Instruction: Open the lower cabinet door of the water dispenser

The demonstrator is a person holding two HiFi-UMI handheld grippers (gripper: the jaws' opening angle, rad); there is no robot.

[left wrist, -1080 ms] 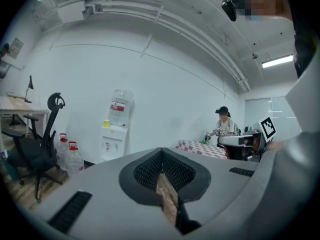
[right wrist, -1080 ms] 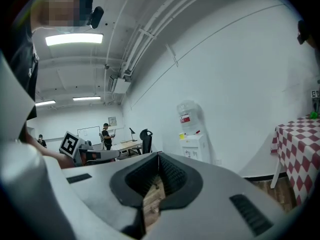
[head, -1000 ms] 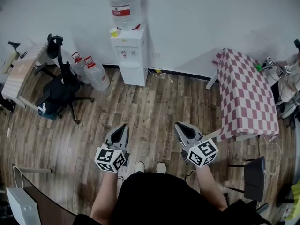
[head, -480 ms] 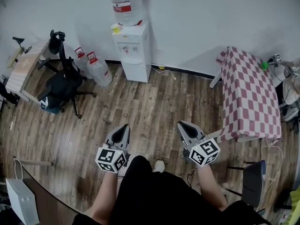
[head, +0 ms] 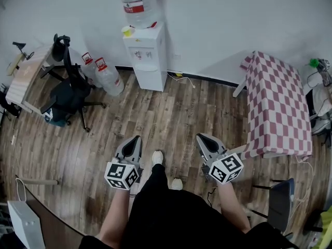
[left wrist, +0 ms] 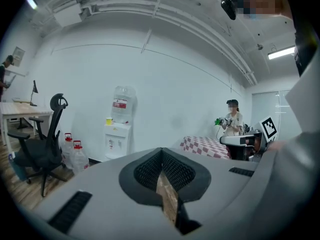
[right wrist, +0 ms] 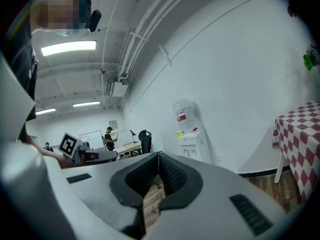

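Observation:
The white water dispenser (head: 147,56) stands against the far wall with a large bottle (head: 137,3) on top. Its lower cabinet door (head: 150,79) looks shut. Both grippers are held low in front of the person, far short of the dispenser. My left gripper (head: 136,139) is shut with nothing in it, and my right gripper (head: 200,138) is shut and empty too. In the left gripper view the dispenser (left wrist: 117,140) stands far beyond my left gripper (left wrist: 161,150). The right gripper view shows the dispenser (right wrist: 193,145) past my right gripper (right wrist: 158,155).
Two water bottles (head: 102,75) stand on the floor left of the dispenser, beside a black office chair (head: 66,95) and a desk (head: 25,78). A checked table (head: 277,107) is at the right. A cable (head: 182,80) lies by the wall. Another person (left wrist: 232,122) stands far right.
The person has stepped forward, one shoe now ahead between the grippers. The dispenser sits slightly nearer in the head view. Both grippers stay shut.

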